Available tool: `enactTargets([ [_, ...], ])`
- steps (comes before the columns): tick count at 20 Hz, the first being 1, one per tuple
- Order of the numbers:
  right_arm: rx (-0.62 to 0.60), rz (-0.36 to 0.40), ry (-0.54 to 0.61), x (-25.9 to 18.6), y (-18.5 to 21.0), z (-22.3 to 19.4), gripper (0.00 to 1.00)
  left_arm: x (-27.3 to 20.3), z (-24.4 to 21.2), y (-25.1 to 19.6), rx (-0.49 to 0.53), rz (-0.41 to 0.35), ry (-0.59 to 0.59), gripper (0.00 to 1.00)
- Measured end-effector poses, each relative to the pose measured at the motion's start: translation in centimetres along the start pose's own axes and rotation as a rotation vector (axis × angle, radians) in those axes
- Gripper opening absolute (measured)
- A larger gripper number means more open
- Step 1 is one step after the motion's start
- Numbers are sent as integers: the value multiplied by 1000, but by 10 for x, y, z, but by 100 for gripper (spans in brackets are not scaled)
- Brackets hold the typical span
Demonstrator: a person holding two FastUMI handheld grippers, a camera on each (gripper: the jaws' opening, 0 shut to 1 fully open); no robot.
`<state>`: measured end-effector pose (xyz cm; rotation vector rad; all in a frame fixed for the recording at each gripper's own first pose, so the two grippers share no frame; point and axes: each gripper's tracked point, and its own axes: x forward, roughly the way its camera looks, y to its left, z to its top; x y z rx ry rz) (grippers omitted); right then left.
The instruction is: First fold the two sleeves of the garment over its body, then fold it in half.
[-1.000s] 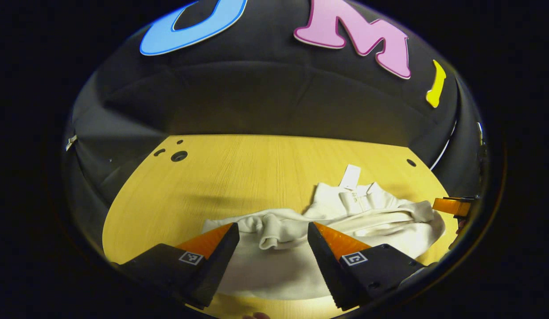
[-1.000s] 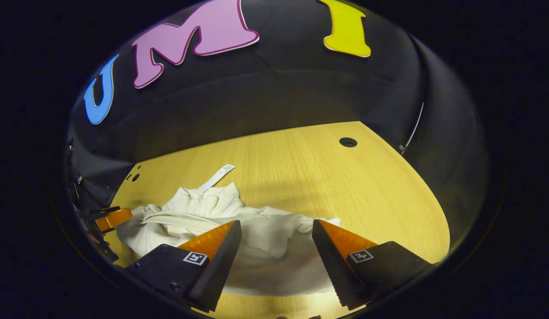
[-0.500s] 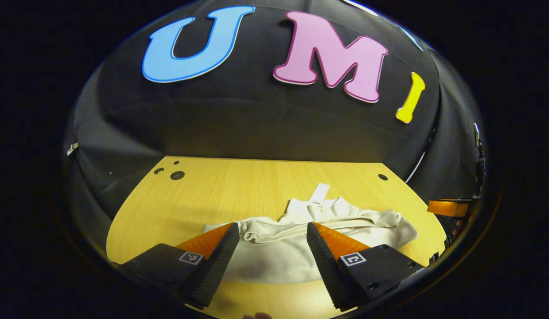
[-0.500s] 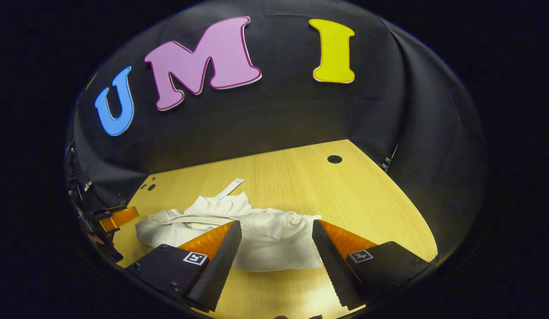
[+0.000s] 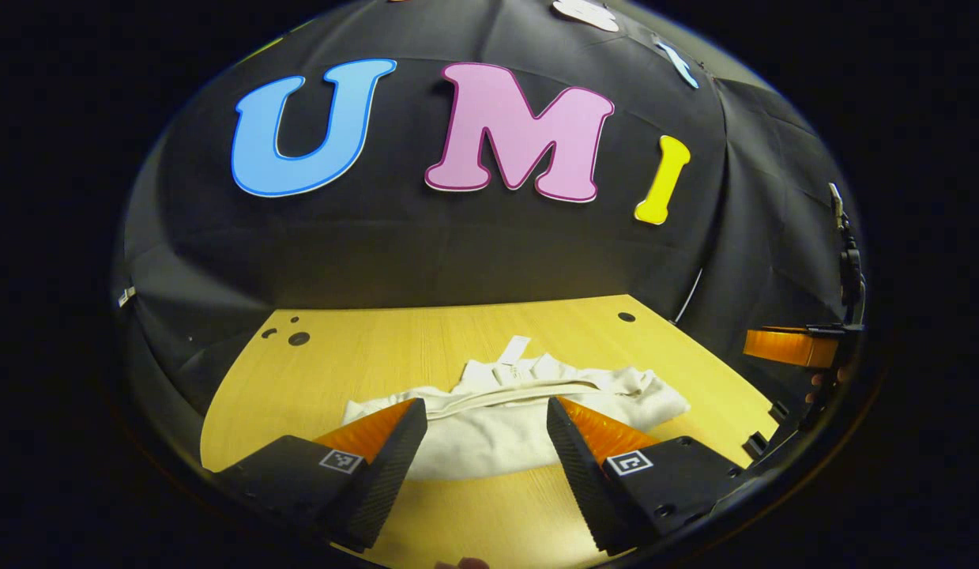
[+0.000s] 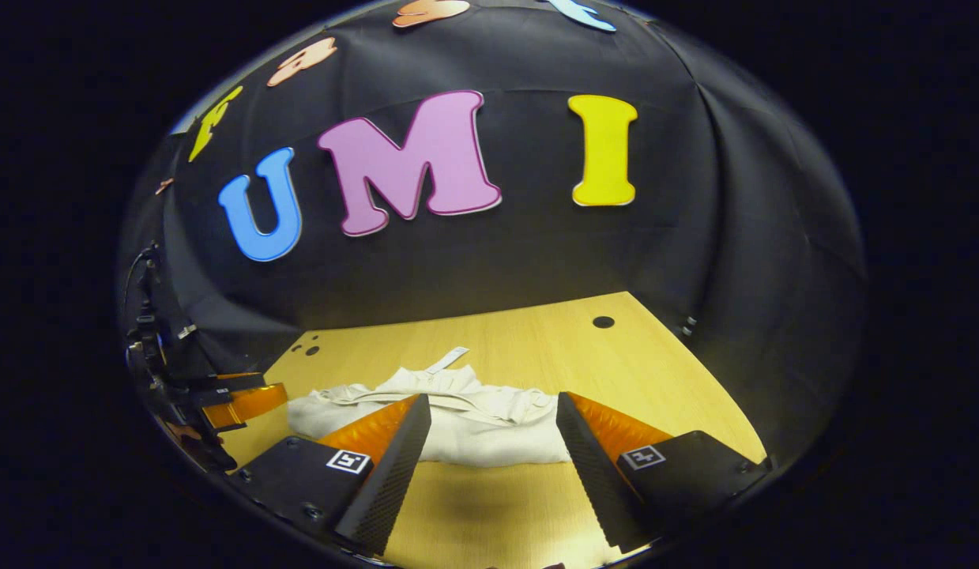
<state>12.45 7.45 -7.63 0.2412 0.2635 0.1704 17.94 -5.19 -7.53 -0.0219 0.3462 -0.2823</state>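
Both of your grippers stand spread and hold nothing | left gripper (image 5: 483, 423) and right gripper (image 6: 493, 419) hover above the yellow wooden table (image 5: 363, 363) | folded cream-white fabric garment (image 5: 497, 427) lies on it just ahead of their fingertips, white tag (image 6: 448, 359) at its far edge

Left gripper (image 5: 483, 423): wedge fingers, ridged inner faces; black bases with square white-edged markers; right gripper (image 6: 493, 419) alike.
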Motion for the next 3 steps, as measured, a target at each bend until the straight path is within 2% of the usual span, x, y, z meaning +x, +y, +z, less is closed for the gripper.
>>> enactTargets([
  [3, -8, 71, 16, -13, 21, -13, 99, -12, -9, -8, -45, -5, 12, 96],
])
